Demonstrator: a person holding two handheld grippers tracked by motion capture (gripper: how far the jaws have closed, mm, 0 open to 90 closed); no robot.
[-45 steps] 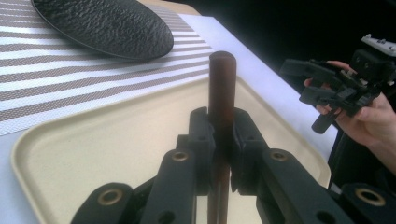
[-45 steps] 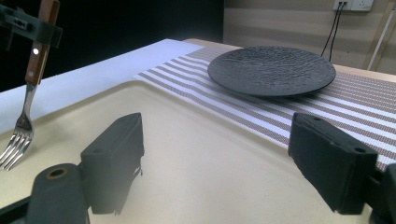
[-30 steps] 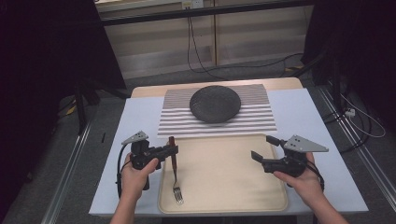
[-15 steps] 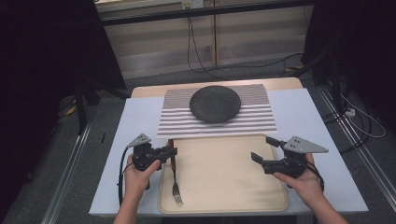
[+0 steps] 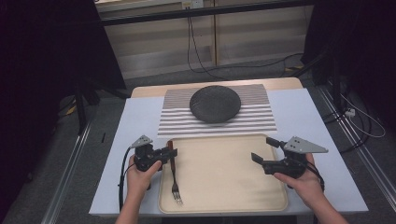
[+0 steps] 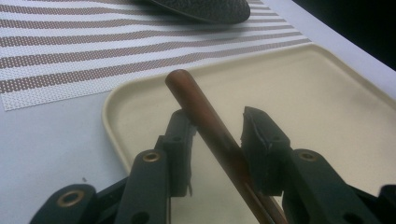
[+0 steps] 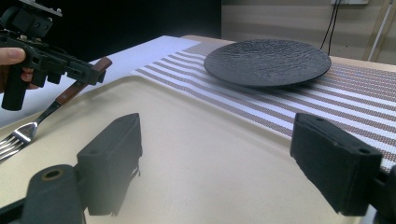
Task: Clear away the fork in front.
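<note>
the left gripper (image 5: pixel 164 153) has its jaws spread a little, one on each side of the brown handle of the fork (image 5: pixel 173 172), near the handle's far end. in the left gripper view the handle (image 6: pixel 210 126) leans against one jaw while a gap shows on the other side, so it looks bracketed rather than clamped; a firm pinch would need the jaws to come together more. taking the handle and not the metal makes sense: the wood is thicker, and the tines stay free.

the fork lies along the left edge of the cream tray (image 5: pixel 224 205), tines toward the person and resting on the tray floor, handle end raised toward the gripper, as the right gripper view shows (image 7: pixel 56 109).

the right gripper (image 5: pixel 264 150) hovers low over the right part of the tray with its jaws wide apart and nothing between them, well apart from the fork, likely waiting.

beyond the tray sits a striped mat (image 5: pixel 187 122), and on it a dark round plate (image 5: pixel 215 103), the probable place setting for the fork.
</note>
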